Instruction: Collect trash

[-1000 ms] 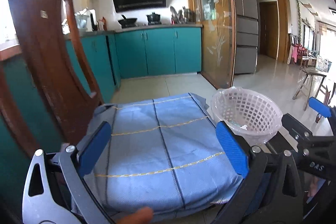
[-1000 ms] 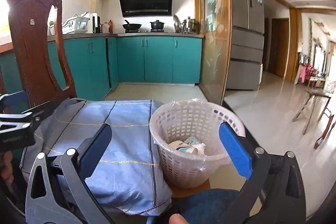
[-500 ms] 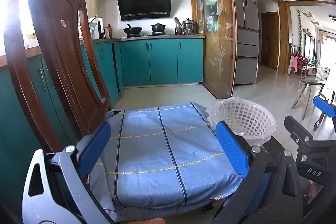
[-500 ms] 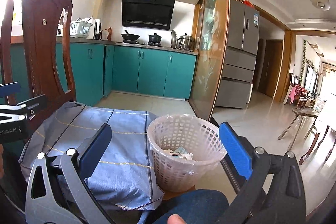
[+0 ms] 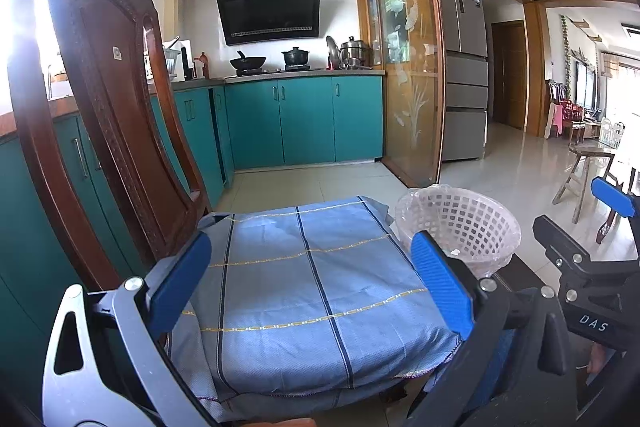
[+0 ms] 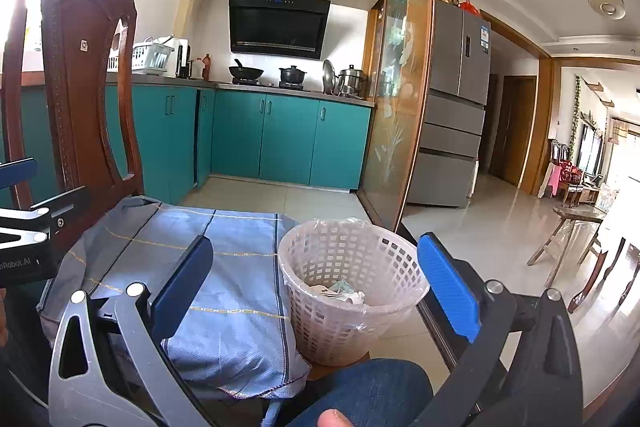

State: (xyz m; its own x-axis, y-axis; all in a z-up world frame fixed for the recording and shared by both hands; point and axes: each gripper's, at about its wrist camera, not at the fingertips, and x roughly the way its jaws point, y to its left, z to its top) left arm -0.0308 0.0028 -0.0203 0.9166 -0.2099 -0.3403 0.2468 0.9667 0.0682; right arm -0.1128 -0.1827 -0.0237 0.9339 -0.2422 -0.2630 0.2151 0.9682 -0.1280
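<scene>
A white lattice trash basket lined with clear plastic stands at the right edge of a chair seat covered by a blue checked cloth. Crumpled paper scraps lie inside it. The same basket shows in the left wrist view, to the right of the cloth. My left gripper hangs open above the cloth with nothing between its fingers. My right gripper is open too, empty, framing the basket from the near side.
A carved dark wooden chair back rises at the left. Teal kitchen cabinets, a stove with pots and a glass partition lie beyond. A person's jeans-clad knee sits below the basket. Tiled floor and a stool are at right.
Both grippers have pulled back and tilted upward, so basket and cloth sit lower and smaller in view. Both stay open and empty.
</scene>
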